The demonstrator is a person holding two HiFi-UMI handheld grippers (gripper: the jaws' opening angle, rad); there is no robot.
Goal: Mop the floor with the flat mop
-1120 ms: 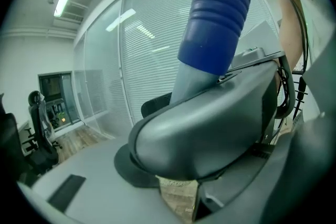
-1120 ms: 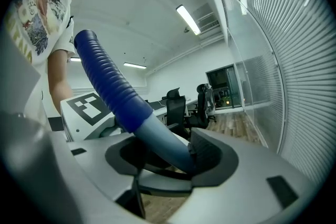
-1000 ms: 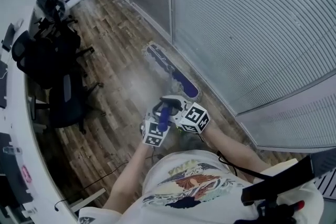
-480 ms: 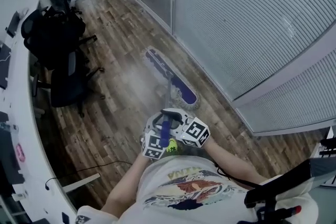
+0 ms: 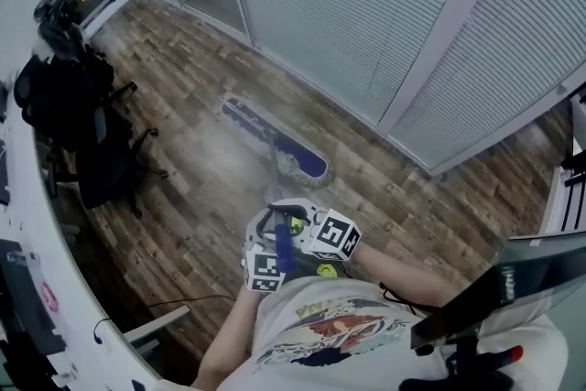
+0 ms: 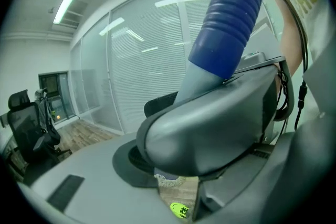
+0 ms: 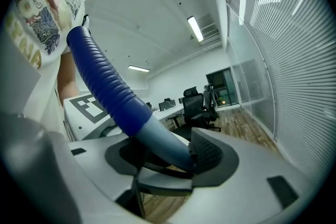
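Left gripper (image 5: 273,248) and right gripper (image 5: 300,222) clamp blue ribbed mop handle (image 7: 105,81); only head view shows long blue flat mop pad (image 5: 275,138), apparently on far brown wood-plank floor (image 5: 183,78).

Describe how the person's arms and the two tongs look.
The left tongs and right tongs are grey moulded shells with dark ribbed pads; each bears a white cube with black square markers. The forearms are bare below a white printed T-shirt; a black cable hangs near the right arm.
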